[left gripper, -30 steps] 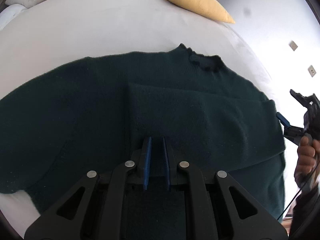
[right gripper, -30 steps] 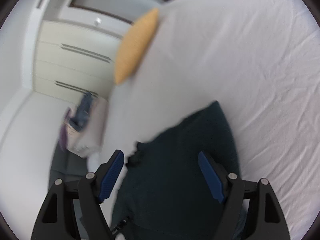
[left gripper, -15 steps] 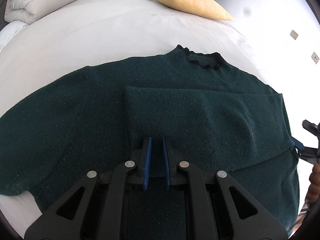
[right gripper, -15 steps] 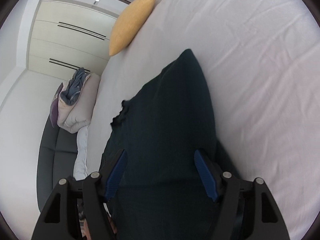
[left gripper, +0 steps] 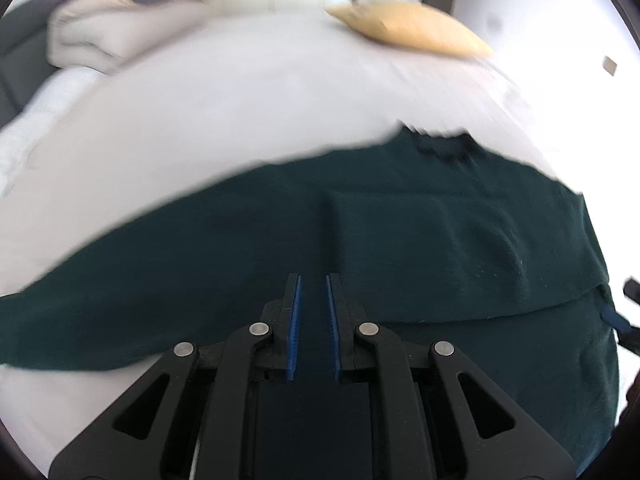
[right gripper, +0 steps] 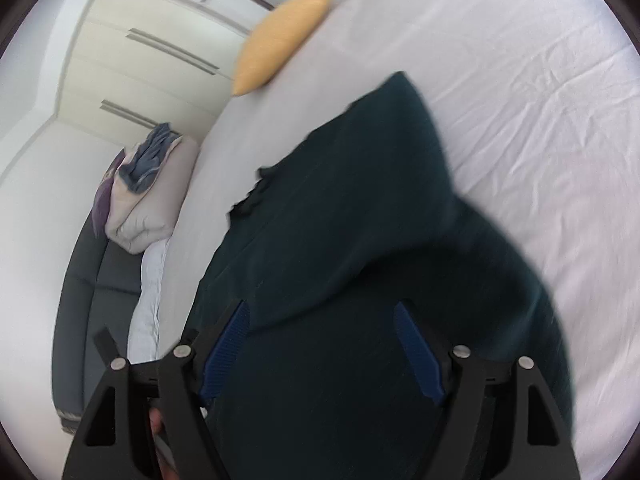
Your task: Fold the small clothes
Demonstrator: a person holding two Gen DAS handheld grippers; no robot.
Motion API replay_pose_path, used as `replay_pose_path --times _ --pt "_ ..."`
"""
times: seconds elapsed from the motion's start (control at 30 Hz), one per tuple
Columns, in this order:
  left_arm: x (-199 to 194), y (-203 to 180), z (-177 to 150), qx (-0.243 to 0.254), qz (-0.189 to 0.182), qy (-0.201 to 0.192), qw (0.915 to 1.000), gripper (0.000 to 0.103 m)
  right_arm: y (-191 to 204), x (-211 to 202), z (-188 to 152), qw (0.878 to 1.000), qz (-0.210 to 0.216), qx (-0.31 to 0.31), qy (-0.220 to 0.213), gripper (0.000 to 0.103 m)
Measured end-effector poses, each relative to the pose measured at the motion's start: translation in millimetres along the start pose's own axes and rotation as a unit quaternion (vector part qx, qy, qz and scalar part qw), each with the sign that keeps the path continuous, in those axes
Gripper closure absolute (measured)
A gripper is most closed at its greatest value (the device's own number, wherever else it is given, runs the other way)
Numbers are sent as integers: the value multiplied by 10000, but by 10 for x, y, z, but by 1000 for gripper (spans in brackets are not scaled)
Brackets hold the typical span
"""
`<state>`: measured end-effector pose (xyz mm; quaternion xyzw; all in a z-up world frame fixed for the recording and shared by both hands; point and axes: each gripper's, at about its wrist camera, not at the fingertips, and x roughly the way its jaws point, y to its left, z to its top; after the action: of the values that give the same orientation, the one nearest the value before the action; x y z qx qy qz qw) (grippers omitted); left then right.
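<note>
Now dark sweater [left gripper: 400,232] on white bed [left gripper: 240,112]; left gripper [left gripper: 312,280] fingers together, right gripper [right gripper: 320,312] fingers apart.

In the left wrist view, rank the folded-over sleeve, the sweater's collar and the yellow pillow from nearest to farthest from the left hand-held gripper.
1. Folded-over sleeve, just ahead, to the right.
2. Sweater's collar, farther up, right of centre.
3. Yellow pillow, at the bed's far edge.

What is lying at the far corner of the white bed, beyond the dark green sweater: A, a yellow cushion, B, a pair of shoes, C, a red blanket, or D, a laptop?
A: a yellow cushion rests at the far edge of the bed, past the neckline of the sweater; the right wrist view shows the same cushion there.
</note>
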<state>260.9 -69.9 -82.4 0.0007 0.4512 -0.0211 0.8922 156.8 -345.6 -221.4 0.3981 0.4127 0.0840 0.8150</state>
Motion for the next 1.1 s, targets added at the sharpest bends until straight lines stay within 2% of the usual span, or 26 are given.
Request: replay_pose_path --times 0.2,0.3,0.4,0.5,0.57,0.67,0.87,1.1 --pt "-873 554 -180 -503 511 -843 9939 92 642 -45 -586 9950 -190 -980 -104 23" --pt "-1153 817 -287 -746 580 -980 9907 92 1033 -26 -833 9878 -350 -1501 -205 23" --pt "-1376 1099 -438 -1016 715 -1003 9872 92 1479 -31 -1061 9711 -783 -2212 -429 23" --pt "-1564 1360 -593 -1167 1190 -1052 9804 92 1891 -57 -1279 9501 -887 -2923 -637 18" --pt "-1655 1521 -700 -1250 1676 -988 9729 91 2103 -69 -1411 9367 -999 -3254 -818 12" --pt "-1748 1764 -843 -1403 2087 -828 9643 91 2298 -41 -1534 9298 -959 -3457 -824 12" --pt "-1960 2162 -1063 -1805 1985 -840 9597 91 2463 16 -1735 9240 -933 -3642 -692 12" --pt "-2086 2385 -1203 -2031 1697 -829 9608 91 2556 23 -1877 9215 -952 -3712 -636 12"
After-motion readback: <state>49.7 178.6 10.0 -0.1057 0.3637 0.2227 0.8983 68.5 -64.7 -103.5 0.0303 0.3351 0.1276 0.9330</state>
